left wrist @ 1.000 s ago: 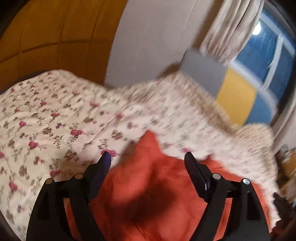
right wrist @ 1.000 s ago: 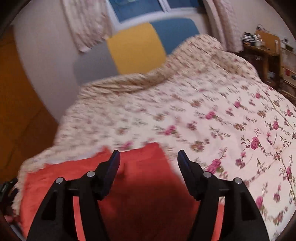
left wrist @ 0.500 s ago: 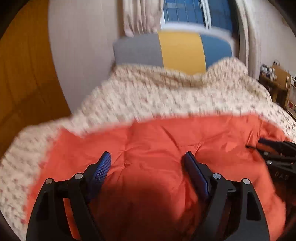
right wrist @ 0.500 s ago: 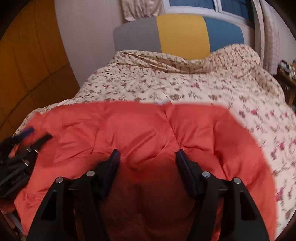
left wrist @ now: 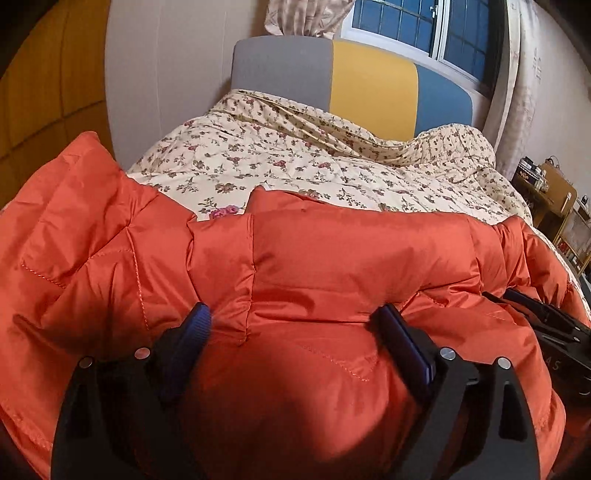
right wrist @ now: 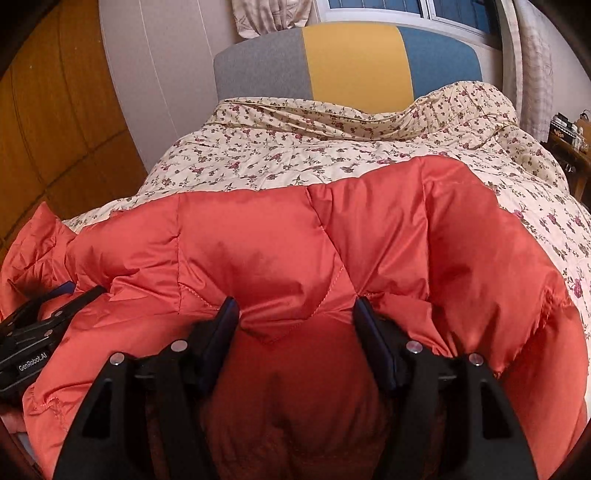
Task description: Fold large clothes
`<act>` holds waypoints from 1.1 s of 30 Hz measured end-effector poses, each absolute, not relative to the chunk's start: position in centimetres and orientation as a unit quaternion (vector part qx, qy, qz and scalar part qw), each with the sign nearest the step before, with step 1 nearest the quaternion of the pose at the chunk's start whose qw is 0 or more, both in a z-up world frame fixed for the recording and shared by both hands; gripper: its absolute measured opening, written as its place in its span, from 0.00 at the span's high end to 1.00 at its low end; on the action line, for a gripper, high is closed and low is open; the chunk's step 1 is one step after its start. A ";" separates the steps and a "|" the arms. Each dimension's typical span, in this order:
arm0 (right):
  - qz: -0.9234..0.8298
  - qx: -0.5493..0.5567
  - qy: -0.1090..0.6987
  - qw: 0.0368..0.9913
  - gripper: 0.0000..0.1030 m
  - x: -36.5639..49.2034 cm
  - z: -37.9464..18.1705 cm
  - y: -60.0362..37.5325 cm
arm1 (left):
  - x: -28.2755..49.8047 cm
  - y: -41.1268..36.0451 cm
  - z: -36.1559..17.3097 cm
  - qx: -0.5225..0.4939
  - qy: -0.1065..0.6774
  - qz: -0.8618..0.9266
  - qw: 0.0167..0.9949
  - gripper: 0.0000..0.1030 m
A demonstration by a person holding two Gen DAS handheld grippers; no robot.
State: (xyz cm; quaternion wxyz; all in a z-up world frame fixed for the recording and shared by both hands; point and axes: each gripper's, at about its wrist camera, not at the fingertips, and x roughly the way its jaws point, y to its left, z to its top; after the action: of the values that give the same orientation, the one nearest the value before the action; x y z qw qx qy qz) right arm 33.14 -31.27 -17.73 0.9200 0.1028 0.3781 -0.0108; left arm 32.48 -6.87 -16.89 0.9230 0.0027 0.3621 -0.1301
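Note:
A large orange puffer jacket (left wrist: 351, 258) lies across the near end of a bed; it also fills the lower right wrist view (right wrist: 277, 251). My left gripper (left wrist: 295, 325) stands wide open with jacket fabric bulging between its blue-padded fingers (left wrist: 192, 332). My right gripper (right wrist: 295, 317) is also open, its fingers (right wrist: 369, 332) pressed into the padded fabric on both sides of a fold. The right gripper shows at the right edge of the left wrist view (left wrist: 546, 325), and the left gripper at the left edge of the right wrist view (right wrist: 33, 332).
The bed carries a cream floral quilt (left wrist: 314, 162) up to a grey, yellow and blue headboard (right wrist: 351, 62). A wooden wardrobe (right wrist: 44, 140) stands on the left. A wooden shelf with small items (left wrist: 554, 199) stands at the right, below a curtained window (left wrist: 424, 26).
Both grippers have swung from the quilt onto the jacket and come down close to it. The fabric now bulges between the open fingers of each.

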 end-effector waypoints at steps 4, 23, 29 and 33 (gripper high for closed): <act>-0.014 0.099 0.378 0.920 0.36 32.7 -17.5 -31.2 | 32.0 -6.7 -16.2 0.008 0.369 -0.127 0.921 0.07; -0.029 0.093 0.337 0.936 0.33 28.7 -13.1 -33.4 | 30.7 4.2 -15.6 0.031 0.350 0.055 0.935 0.03; -0.100 0.120 0.369 0.916 0.34 28.2 -14.6 -39.6 | 31.1 4.1 -16.5 0.033 0.360 0.048 0.931 0.03; -0.097 0.175 0.361 0.911 0.31 27.6 -17.2 -41.5 | 31.5 5.2 -17.0 -0.007 0.371 0.019 0.929 0.03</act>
State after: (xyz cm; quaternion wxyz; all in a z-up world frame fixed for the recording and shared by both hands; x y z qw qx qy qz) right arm 27.57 -41.46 -17.23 0.9108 0.1754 0.3609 -0.0970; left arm 31.50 5.16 -17.04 0.9285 -0.0071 0.3708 0.0192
